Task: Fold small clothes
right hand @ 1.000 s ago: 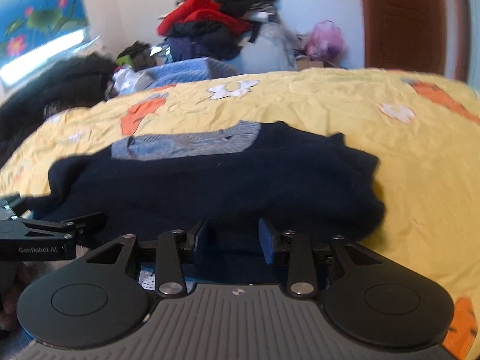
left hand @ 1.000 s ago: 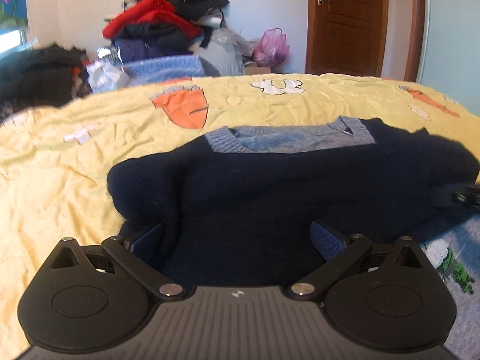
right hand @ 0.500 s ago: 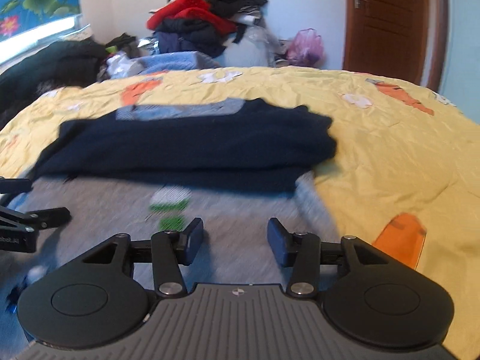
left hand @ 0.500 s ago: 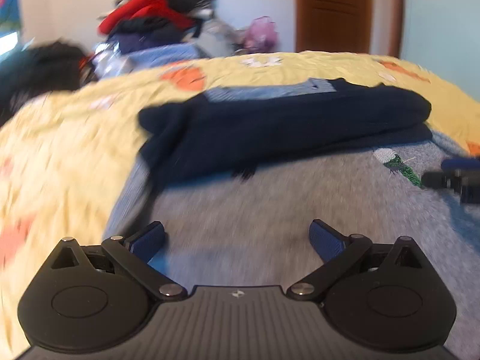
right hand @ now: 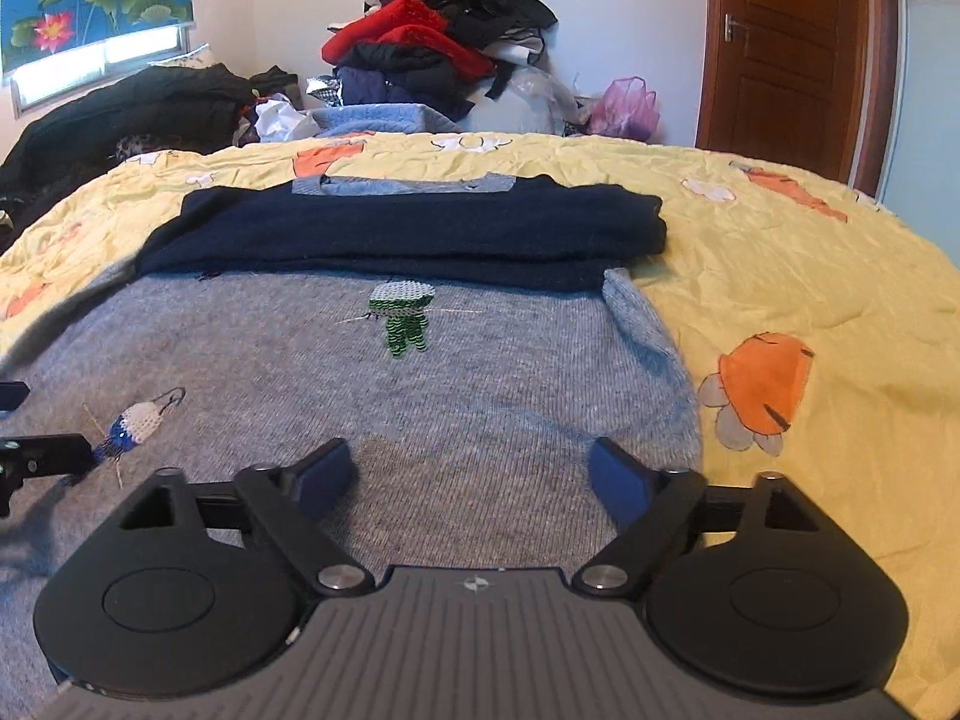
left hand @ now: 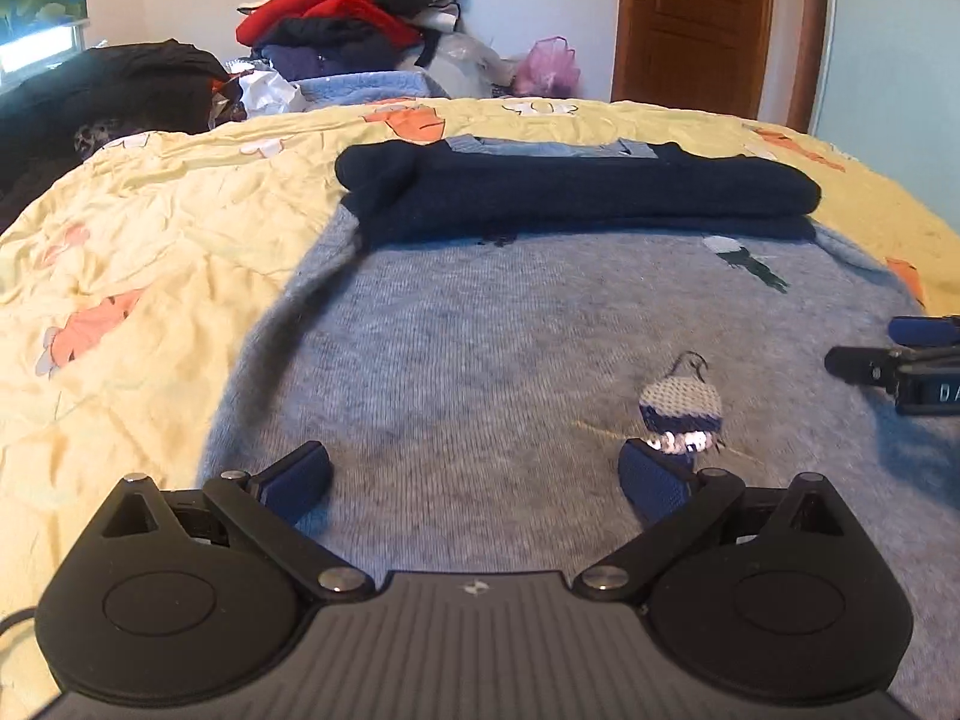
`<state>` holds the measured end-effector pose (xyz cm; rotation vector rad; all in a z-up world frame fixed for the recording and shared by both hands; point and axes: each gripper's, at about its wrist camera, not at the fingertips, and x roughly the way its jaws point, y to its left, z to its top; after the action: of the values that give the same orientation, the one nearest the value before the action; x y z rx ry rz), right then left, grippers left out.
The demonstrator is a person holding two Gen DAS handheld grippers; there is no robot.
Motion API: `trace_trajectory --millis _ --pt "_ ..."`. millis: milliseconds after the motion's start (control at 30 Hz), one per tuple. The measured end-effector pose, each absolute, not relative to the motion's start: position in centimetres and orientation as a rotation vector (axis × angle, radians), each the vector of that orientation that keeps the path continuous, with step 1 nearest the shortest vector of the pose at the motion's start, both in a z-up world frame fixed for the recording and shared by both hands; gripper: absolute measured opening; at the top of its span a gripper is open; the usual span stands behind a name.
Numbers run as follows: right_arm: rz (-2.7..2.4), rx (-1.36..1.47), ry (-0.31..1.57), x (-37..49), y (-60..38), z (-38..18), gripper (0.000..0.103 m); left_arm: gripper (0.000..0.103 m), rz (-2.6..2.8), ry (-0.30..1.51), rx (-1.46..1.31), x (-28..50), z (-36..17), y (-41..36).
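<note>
A small grey knit sweater (left hand: 510, 360) lies flat on the yellow bedspread (left hand: 150, 252), also in the right wrist view (right hand: 480, 396). Its dark navy sleeves (left hand: 576, 192) are folded across its upper part, below a light blue collar (right hand: 402, 185). Small knitted figures decorate it: a green one (right hand: 401, 317) and a blue-white one (left hand: 681, 408). My left gripper (left hand: 474, 477) is open and empty over the sweater's lower left. My right gripper (right hand: 474, 477) is open and empty over its lower right; it also shows at the left wrist view's right edge (left hand: 900, 354).
A heap of red, black and blue clothes (right hand: 432, 54) stands behind the bed. Dark garments (right hand: 120, 114) lie at the far left. A pink bag (right hand: 624, 108) sits by a brown door (right hand: 786, 54). The bedspread (right hand: 810, 276) extends right of the sweater.
Both grippers pulled back from the navy folded part toward the sweater's lower edge. The right gripper's jaws opened wider. The navy fold now lies flat across the top.
</note>
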<state>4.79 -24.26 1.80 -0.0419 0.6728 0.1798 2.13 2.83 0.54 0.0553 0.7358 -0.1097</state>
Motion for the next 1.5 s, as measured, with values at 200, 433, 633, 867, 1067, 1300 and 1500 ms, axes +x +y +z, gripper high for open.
trace_trajectory --millis 200,433,633,867,1067,1300,1500 --pt "0.157 -0.094 0.682 2.9 -23.3 2.4 0.089 0.103 -0.118 0.737 0.064 2.0 0.7 2.8" --pt "0.187 -0.058 0.687 0.6 -24.4 1.8 0.098 0.103 -0.065 0.732 0.107 0.9 1.2 1.9" --pt "0.187 -0.080 0.684 -0.5 -23.6 2.4 0.092 0.103 -0.186 0.755 0.133 -3.2 1.3 0.2" --pt "0.239 -0.087 0.707 -2.0 -25.3 1.9 0.102 0.103 -0.250 0.744 0.112 -3.3 0.7 3.5" --pt "0.204 -0.075 0.724 -2.9 -24.9 2.9 0.091 0.103 -0.188 0.769 0.095 -4.0 1.5 3.1" --pt "0.274 -0.157 0.703 -7.3 -22.0 2.1 0.099 0.103 -0.246 0.726 0.135 -8.2 0.8 2.0" --pt "0.282 -0.113 0.691 -7.6 -24.5 1.9 0.103 0.103 -0.261 0.694 0.124 -8.7 0.5 4.3"
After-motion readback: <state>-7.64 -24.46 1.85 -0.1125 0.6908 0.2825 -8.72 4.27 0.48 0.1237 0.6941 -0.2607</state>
